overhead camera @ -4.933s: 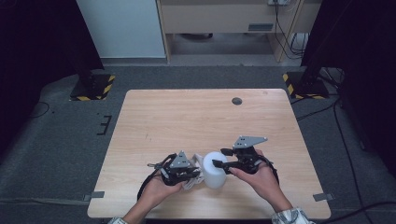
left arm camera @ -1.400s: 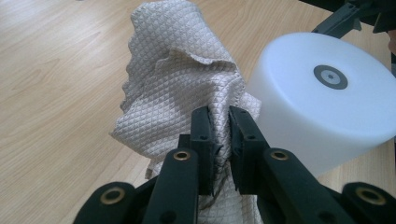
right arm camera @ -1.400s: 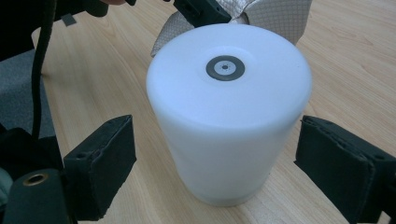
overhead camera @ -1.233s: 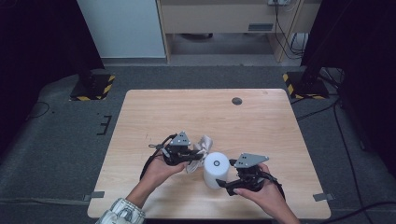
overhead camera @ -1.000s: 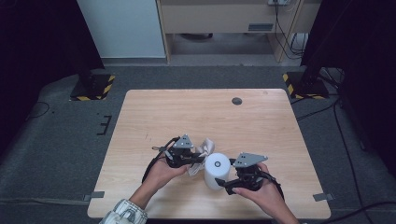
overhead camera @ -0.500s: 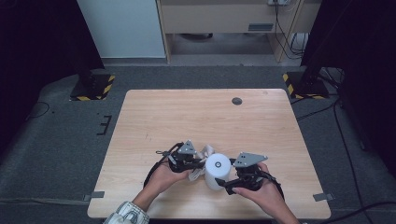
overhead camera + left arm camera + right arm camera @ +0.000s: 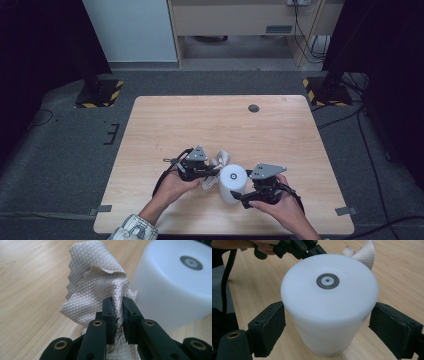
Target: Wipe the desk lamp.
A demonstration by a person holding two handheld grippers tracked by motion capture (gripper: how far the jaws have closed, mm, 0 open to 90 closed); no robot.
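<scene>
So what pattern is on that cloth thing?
The cloth is pale grey-white with a tiny diamond weave all over. It shows best in the left gripper view.

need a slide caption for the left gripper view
Hand-held gripper pinching a textured grey cloth beside a white cylinder.

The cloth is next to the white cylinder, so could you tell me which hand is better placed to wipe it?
Left, probably. Its claw is shut on the cloth, right beside the cylinder. The right claw grips the cylinder's sides, steadying it.
</scene>
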